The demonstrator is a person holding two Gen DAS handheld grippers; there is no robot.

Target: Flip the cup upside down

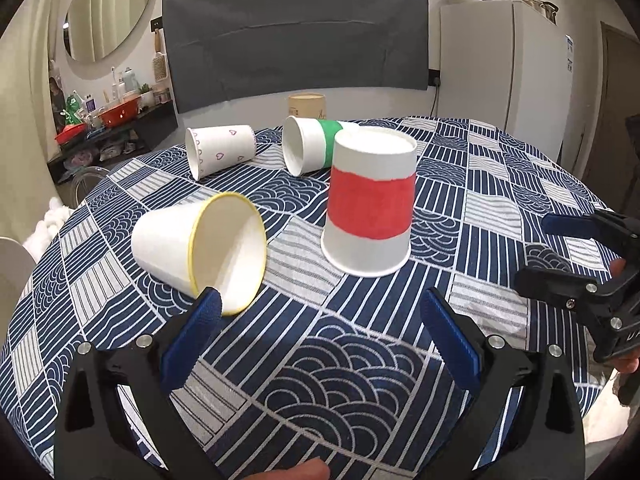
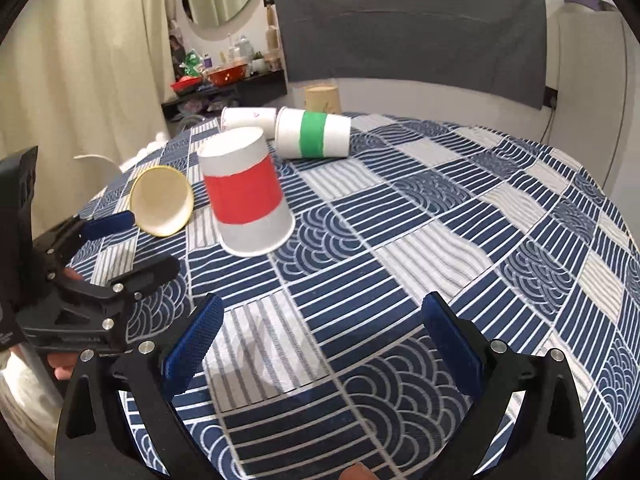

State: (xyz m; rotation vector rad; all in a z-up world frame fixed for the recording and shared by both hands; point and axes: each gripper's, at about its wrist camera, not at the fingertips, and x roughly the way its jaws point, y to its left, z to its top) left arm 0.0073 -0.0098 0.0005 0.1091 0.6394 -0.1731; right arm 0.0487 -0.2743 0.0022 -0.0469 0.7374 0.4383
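The red-banded cup (image 1: pixel 370 204) stands mouth-down on the patterned tablecloth (image 1: pixel 360 360). Left of it lies the yellow-rimmed cup (image 1: pixel 200 248) on its side; behind it lie the green-banded cup (image 1: pixel 310 145) and the heart-printed cup (image 1: pixel 220 150). The left gripper (image 1: pixel 320 304) has its jaws wide apart with nothing between them, one pad near the yellow rim. The right gripper (image 2: pixel 320 308) is spread and empty too. Only the left wrist view shows the hearts clearly; only the right wrist view shows the green cup's full side.
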